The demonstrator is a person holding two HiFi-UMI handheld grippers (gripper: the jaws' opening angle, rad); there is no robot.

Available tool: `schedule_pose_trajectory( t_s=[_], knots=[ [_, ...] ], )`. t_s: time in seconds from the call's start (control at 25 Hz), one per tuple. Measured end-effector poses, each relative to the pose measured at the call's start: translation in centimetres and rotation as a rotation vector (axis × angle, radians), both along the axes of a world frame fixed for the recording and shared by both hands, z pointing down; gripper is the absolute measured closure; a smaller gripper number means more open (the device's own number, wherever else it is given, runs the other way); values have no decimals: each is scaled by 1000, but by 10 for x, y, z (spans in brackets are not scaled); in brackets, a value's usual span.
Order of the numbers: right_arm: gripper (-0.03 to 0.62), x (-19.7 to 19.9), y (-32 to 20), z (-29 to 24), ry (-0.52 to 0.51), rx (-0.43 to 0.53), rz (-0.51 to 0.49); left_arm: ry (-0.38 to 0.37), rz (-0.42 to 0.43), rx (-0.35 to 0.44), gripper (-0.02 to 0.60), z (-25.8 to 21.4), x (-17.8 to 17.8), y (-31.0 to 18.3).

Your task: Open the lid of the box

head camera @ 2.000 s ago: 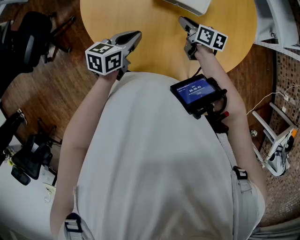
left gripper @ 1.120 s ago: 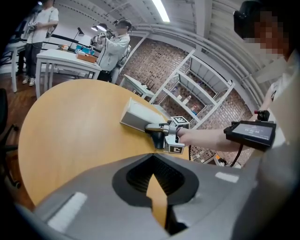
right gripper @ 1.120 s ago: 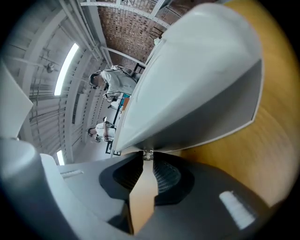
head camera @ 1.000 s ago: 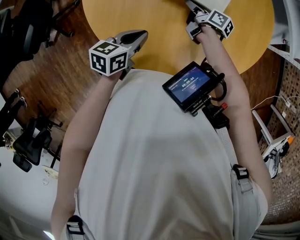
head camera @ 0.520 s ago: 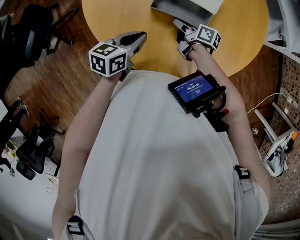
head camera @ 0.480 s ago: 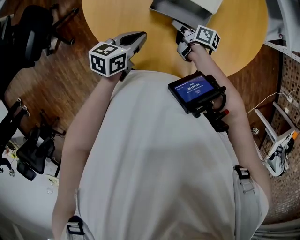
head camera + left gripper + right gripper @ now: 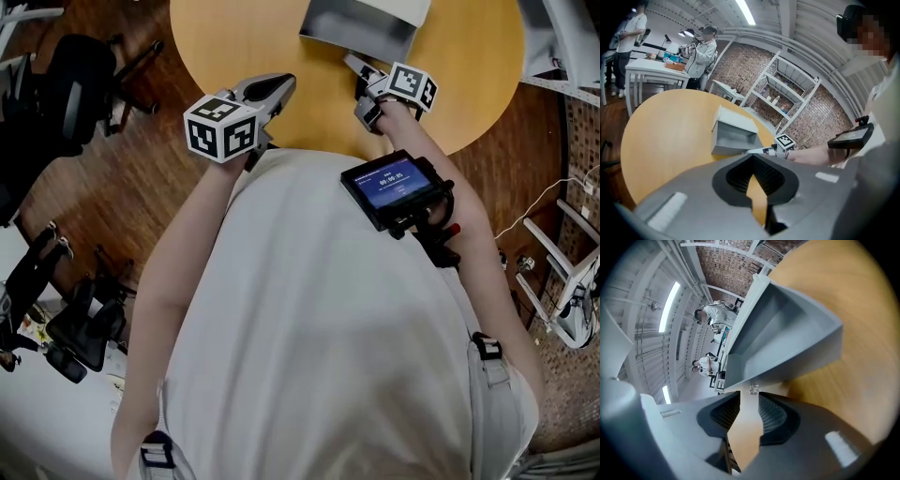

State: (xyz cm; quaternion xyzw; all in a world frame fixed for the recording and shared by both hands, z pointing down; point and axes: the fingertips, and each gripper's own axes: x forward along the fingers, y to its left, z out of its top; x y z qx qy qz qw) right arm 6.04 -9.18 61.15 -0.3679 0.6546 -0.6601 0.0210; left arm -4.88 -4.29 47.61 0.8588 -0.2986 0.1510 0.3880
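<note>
A grey box [image 7: 358, 28] stands at the far side of the round wooden table [image 7: 234, 37] with its lid lifted and its hollow grey inside facing me; it shows too in the left gripper view [image 7: 733, 136]. My right gripper [image 7: 356, 80] is just in front of the lifted edge. In the right gripper view the jaws [image 7: 749, 397] are opening. A small clear knob [image 7: 753, 389] on the box's rim [image 7: 787, 333] sits just past the tips, untouched. My left gripper [image 7: 277, 88] hovers at the table's near edge, shut and empty [image 7: 751, 155].
A device with a blue screen [image 7: 392, 183] is strapped to the right forearm. Dark office chairs [image 7: 66, 84] stand on the wooden floor at the left, a white rack [image 7: 572, 300] at the right. People work at a white table [image 7: 651, 68] beyond, near metal shelving [image 7: 787, 93].
The right gripper reached the box, the lid came up, and the gripper drew back a little toward me. The left gripper stayed where it was.
</note>
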Motion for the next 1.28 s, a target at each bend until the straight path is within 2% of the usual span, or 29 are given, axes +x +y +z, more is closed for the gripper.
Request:
schedule_pose_trajectory(
  t_s=[0.16,0.32,0.64,0.84,0.92,1.28],
  knots=[
    [527,-18,26,-12,23,42,-104,18,14,23,581,-4,-11,-7],
    [594,-18,43,-41,56,155,-196,48,65,50,581,-7,-4,-10],
    [594,37,53,-137,348,560,-298,98,136,145,581,-42,29,-5],
    [594,42,53,-204,438,797,-355,61,184,227,581,-60,41,-7],
    [594,40,56,-216,446,842,-371,65,196,239,581,-64,47,-6],
    [594,24,57,-215,412,916,-458,58,193,213,581,-53,54,-11]
  ],
)
